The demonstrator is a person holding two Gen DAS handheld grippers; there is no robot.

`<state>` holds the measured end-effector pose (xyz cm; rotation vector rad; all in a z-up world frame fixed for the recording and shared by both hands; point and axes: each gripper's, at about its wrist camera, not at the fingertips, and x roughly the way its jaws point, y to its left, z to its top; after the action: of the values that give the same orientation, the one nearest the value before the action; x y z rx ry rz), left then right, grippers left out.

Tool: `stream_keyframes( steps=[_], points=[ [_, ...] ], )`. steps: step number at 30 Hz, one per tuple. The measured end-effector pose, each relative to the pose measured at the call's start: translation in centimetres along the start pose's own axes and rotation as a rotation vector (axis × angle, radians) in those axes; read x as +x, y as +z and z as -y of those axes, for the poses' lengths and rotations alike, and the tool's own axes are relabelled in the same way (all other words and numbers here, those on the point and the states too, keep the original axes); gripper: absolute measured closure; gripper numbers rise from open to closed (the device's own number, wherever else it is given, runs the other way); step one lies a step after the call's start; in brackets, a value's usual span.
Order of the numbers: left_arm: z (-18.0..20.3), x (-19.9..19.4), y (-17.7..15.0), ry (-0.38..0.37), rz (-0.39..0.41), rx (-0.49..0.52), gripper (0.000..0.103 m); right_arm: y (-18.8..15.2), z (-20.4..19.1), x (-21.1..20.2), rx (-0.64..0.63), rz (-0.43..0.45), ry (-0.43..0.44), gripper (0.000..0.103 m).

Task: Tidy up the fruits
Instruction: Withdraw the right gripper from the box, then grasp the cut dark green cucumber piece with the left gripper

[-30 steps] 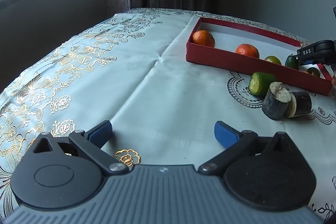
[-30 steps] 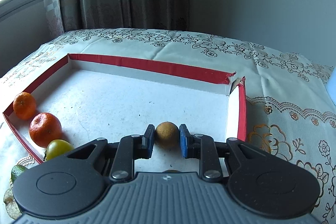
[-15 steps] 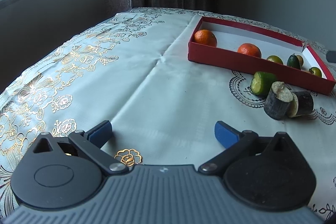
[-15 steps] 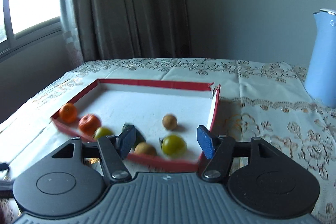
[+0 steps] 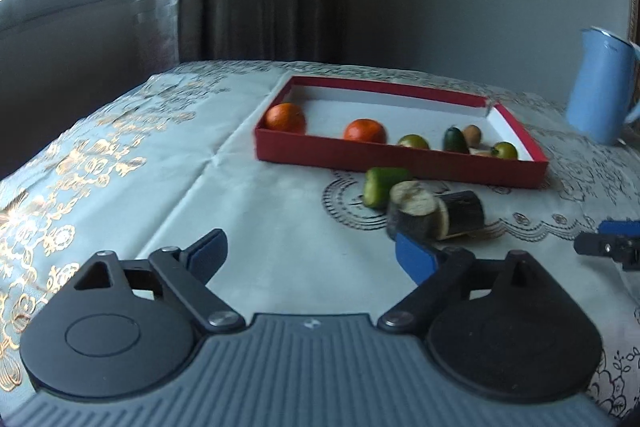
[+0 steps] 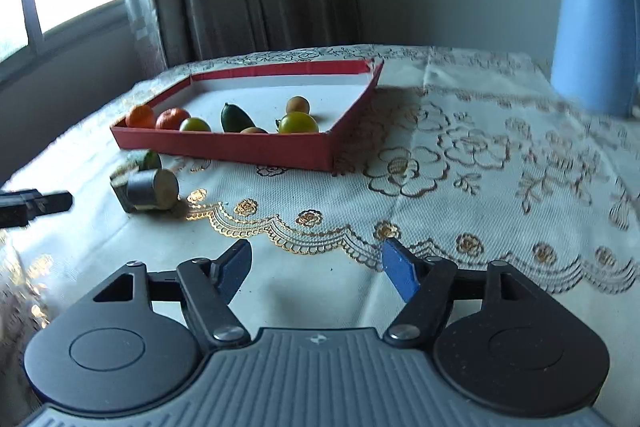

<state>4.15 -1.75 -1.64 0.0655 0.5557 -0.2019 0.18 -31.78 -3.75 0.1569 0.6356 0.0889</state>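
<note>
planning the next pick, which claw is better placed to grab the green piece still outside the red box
Left, probably. The left claw is open and faces the green piece, which lies ahead, right of its centre line. From the right claw, also open, that piece sits far left, behind the dark chunks.

Two oranges (image 5: 285, 117), one red tray (image 5: 400, 163)

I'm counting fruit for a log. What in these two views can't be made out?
- Small brownish fruit, right wrist view: mostly hidden behind the red cardboard tray wall.
- Green cut piece, right wrist view: partly behind the dark cut stalk chunks.
- Blue jug, left wrist view: cut by the edge.
</note>
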Motion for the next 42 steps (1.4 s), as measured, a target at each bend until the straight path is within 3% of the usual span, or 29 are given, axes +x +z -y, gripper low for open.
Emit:
stream_keyframes(
  steps=[4,9,14,18,19,33,39,42],
  points=[
    [3.3,0.3,0.6,-0.046,0.018,0.085,0.024,0.0,0.5,-0.1,0.034,0.007,0.032,0.028],
    [6.1,0.1,0.9,-0.115,0.082,0.104,0.025,0.0,1.4,-0.2,0.086,0.015,0.079,0.026],
    [8.2,0.4,1.2,-0.179,0.126,0.133,0.033,-0.1,1.9,-0.2,0.115,0.019,0.110,0.025],
    [8.3,1.7,1.3,-0.181,0.081,0.124,0.068,-0.1,2.1,-0.3,0.125,0.020,0.125,0.024],
    [8.1,2.1,1.3,-0.186,0.061,0.117,0.070,-0.1,2.1,-0.3,0.124,0.018,0.127,0.023],
    [8.6,2.2,0.5,-0.162,0.031,0.113,0.066,-0.2,1.6,-0.2,0.098,0.010,0.127,0.021],
    [9.9,2.6,0.5,-0.124,0.022,0.095,0.053,-0.2,1.7,-0.2,0.099,0.010,0.129,0.021],
    [10.4,3.3,0.6,-0.100,-0.016,0.073,0.051,-0.2,1.7,-0.2,0.102,0.011,0.131,0.021]
  ],
)
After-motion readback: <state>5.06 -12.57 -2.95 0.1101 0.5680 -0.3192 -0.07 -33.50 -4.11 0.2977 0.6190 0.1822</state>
